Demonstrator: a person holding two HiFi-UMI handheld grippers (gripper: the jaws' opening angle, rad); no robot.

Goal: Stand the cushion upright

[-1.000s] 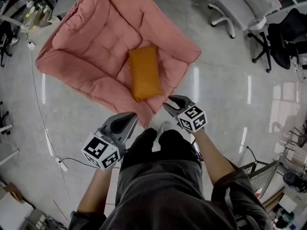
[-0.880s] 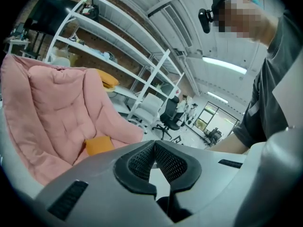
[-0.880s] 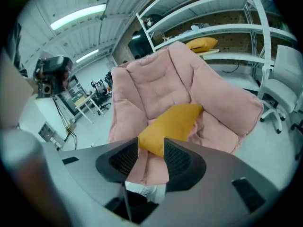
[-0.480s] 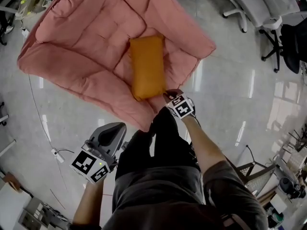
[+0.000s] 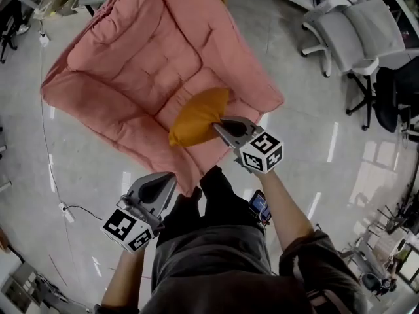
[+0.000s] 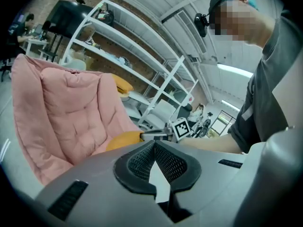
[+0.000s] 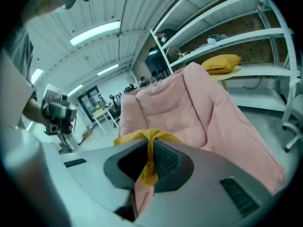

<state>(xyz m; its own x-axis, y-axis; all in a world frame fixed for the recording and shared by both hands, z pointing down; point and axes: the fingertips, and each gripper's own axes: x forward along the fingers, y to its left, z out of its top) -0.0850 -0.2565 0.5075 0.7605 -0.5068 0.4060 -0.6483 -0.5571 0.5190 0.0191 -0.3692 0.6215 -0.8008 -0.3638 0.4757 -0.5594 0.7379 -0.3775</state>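
Observation:
An orange cushion [image 5: 196,118] lies on the seat of a big pink padded lounger [image 5: 124,57], its near end raised and bunched. My right gripper [image 5: 218,127] holds that near corner; its jaws are closing, with orange fabric [image 7: 147,171] pinched between the pads [image 7: 163,159]. In the right gripper view the cushion [image 7: 132,137] bulges just beyond the gripper [image 7: 150,144]. My left gripper [image 5: 165,179] hangs lower left, off the lounger, shut and holding nothing. From the left gripper view [image 6: 155,144] the cushion [image 6: 124,140] and the right gripper [image 6: 158,135] show ahead.
Grey office chairs [image 5: 357,18] and a black chair [image 5: 393,90] stand at the right. A cable [image 5: 65,209] runs along the floor at the left. White shelving [image 7: 246,37] with a yellow cushion [image 7: 221,63] stands behind the lounger. The person's legs [image 5: 209,201] are between the grippers.
The right gripper reached the cushion's near end, closed on it and lifted it, so the cushion no longer lies flat. The left gripper shifted slightly, staying low.

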